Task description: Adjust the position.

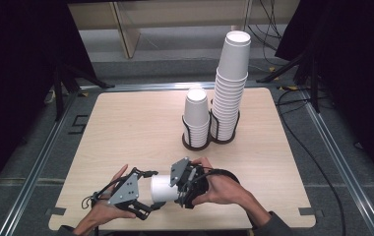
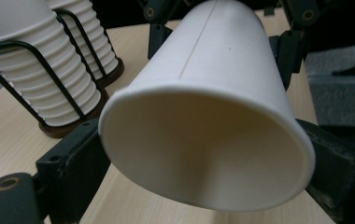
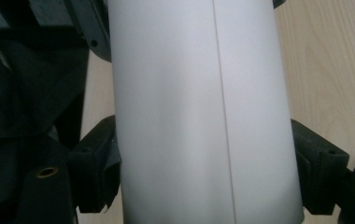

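While the pale wooden surface [image 1: 126, 128] lay mostly bare, its far middle carried two wire holders: a tall cup stack [image 1: 230, 88] on the right and, touching it, a short cup stack [image 1: 196, 118] on the left. Near the front edge a single white paper cup [image 1: 163, 189] lay on its side, raised between both tools. The left gripper [image 1: 145, 206] was clenched on the cup's open rim end, a black pad pressing each side of the mouth in the left gripper view; the right gripper [image 1: 181, 189] was clenched on the narrower base end, its pads flanking the wall beside the seam. I judged the step to be a hand-over or a pull apart of nested cups, though I could not tell which. Doing it well would have called for light pressure, since thin paper walls dent easily, and for one tool loosening before the other drew away along the cup's axis.
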Demonstrator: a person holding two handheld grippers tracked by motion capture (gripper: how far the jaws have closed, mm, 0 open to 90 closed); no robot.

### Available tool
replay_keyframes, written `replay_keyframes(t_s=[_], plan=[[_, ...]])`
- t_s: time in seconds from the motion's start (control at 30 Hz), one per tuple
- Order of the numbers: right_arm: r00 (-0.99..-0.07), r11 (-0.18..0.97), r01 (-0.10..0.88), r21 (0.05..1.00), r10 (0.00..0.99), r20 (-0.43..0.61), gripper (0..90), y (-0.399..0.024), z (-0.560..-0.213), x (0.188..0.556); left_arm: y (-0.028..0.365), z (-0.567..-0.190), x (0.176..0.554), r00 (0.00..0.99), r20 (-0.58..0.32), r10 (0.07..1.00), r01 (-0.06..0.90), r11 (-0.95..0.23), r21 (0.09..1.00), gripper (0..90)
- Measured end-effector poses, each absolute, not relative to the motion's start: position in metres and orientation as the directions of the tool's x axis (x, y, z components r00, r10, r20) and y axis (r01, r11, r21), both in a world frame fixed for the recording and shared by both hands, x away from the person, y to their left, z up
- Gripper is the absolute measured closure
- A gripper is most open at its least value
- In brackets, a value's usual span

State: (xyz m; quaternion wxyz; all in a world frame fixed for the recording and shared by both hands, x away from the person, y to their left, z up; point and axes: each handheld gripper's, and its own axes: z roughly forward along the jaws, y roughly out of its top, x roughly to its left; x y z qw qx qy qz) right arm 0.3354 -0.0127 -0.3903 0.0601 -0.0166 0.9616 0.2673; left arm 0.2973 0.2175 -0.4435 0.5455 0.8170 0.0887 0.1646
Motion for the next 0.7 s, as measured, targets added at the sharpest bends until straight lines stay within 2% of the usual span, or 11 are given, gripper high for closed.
replay_keyframes(t_s=[0.1,0.13,0.3,0.43,0.6,0.7], plan=[[-0.998,0.809,0.0,0.588,0.034,-0.047,23.8,-0.028,-0.384,0.341,0.222,-0.442,0.3,0.927,0.118,0.356,0.002,-0.32,0.947,11.3],[-0.998,0.809,0.0,0.588,0.034,-0.047,23.8,-0.028,-0.384,0.341,0.222,-0.442,0.3,0.927,0.118,0.356,0.002,-0.32,0.947,14.7],[-0.994,0.705,0.082,0.704,0.11,0.005,23.8,-0.049,-0.376,0.351,0.231,-0.44,0.305,0.916,0.014,0.401,0.071,-0.198,0.978,14.0],[-0.994,0.615,0.08,0.785,0.103,0.02,23.6,-0.057,-0.375,0.356,0.231,-0.439,0.307,0.916,-0.062,0.396,0.114,-0.108,0.988,14.2],[-0.99,0.577,0.119,0.808,0.127,0.055,23.6,-0.058,-0.377,0.356,0.231,-0.438,0.307,0.905,-0.133,0.404,0.176,-0.069,0.982,14.2],[-0.996,0.554,0.074,0.829,0.087,0.03,23.6,-0.056,-0.379,0.357,0.231,-0.438,0.308,0.899,-0.159,0.408,0.196,-0.049,0.979,14.2]])
